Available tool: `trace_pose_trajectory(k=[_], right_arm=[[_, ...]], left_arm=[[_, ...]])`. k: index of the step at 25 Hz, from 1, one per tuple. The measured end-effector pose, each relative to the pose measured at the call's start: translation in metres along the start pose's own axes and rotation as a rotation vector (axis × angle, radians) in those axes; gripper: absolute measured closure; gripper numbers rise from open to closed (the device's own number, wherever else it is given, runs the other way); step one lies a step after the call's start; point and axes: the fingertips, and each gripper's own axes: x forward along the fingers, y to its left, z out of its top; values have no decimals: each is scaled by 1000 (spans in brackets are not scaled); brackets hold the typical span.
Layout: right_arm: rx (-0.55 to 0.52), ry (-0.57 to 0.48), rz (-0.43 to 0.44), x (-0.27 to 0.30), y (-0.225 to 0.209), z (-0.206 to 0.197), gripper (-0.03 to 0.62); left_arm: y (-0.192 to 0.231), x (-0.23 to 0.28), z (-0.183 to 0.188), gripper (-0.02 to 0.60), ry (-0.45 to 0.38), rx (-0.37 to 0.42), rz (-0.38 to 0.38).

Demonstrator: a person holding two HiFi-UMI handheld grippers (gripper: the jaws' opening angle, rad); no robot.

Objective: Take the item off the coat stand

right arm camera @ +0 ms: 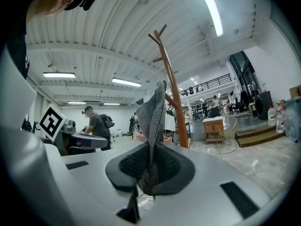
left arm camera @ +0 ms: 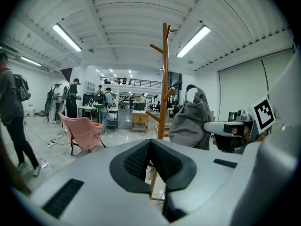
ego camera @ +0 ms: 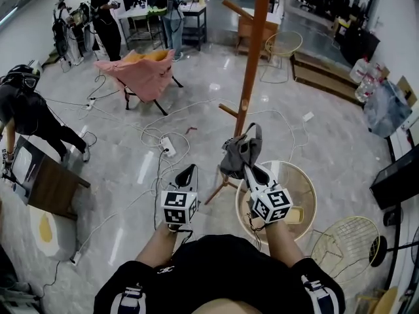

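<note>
Pinches grey garment (ego camera: 239,150) in right gripper (ego camera: 251,170) beside wooden coat stand (ego camera: 253,51). Holds left gripper (ego camera: 187,173) closed, empty, near that stand.

Left hand-held gripper (ego camera: 188,171) closed, empty; right hand-held gripper (ego camera: 251,172) clamped.

coat stand (ego camera: 254,44) top was cut off by the head view's upper edge; its foot was partly hidden behind the grey garment (ego camera: 239,150) and right gripper (ego camera: 254,173). items on the far desk (ego camera: 190,8) were too small to identify.
</note>
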Motion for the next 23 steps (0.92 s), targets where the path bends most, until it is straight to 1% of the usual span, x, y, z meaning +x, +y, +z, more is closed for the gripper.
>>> trace_pose_trajectory(k=[6, 10, 23], right_arm=[[-2, 5, -10, -7, -1, -4, 554], [-3, 5, -12, -12, -3, 0, 553], [-16, 3, -2, -20, -2, 6, 553]], left_arm=[[-9, 3, 1, 569, -6, 3, -21], [-14, 2, 3, 569, -3, 0, -27], [-22, -2, 4, 569, 1, -2, -30]])
